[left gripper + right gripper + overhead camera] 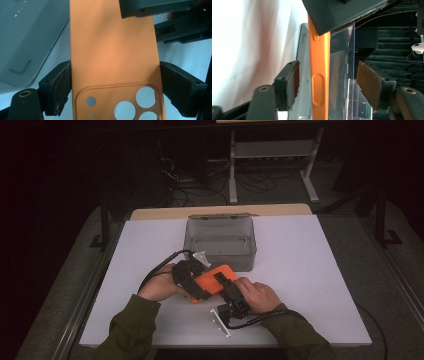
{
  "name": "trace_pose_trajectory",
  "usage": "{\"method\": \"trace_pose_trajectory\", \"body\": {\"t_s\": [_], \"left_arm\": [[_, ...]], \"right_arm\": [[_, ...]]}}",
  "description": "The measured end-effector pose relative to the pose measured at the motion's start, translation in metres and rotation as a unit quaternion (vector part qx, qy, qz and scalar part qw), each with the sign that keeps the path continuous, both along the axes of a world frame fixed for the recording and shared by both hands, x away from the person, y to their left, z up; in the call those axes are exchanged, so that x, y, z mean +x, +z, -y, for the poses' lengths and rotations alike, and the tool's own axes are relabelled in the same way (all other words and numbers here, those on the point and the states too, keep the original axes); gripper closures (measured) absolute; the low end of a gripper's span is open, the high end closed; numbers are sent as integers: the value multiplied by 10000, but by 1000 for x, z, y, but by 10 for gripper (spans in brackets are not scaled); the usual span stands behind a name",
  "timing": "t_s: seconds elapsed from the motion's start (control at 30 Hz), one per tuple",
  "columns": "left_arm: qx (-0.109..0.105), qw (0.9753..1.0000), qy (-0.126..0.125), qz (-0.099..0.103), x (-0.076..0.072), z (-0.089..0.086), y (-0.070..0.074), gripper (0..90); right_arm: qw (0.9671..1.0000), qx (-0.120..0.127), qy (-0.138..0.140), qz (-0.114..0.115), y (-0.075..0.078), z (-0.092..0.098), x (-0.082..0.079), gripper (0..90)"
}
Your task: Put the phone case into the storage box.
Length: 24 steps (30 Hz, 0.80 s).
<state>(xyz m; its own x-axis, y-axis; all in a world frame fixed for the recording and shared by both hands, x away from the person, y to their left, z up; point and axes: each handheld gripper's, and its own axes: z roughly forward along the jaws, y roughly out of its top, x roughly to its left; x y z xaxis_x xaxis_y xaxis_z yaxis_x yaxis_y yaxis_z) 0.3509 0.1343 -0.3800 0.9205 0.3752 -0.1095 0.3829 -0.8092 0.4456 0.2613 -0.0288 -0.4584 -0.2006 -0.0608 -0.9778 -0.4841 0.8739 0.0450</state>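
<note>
1. Orange phone case (212, 281) is held up over the tabletop (300, 270), just in front of the clear box (220, 242).
2. Left tongs (115, 87) are clamped across the case's width at the camera-cutout end.
3. Right tongs (327, 82) straddle the case edge with jaws apart, not gripping.
4. Judgement: close the right squarely on the flat faces, clear of the side buttons, before the left lets go.
</note>
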Motion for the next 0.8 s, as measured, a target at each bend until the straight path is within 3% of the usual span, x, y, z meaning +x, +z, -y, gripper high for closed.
{"method": "trace_pose_trajectory", "body": {"t_s": [0.1,0.8], "left_arm": [[1,10000,1,-4,0,0,0,147],[-23,10000,21,-11,0,-1,1,147]], "right_arm": [[10000,-41,-12,-24,0,0,-1,426],[9998,-193,56,53,-1,1,-4,644]]}}
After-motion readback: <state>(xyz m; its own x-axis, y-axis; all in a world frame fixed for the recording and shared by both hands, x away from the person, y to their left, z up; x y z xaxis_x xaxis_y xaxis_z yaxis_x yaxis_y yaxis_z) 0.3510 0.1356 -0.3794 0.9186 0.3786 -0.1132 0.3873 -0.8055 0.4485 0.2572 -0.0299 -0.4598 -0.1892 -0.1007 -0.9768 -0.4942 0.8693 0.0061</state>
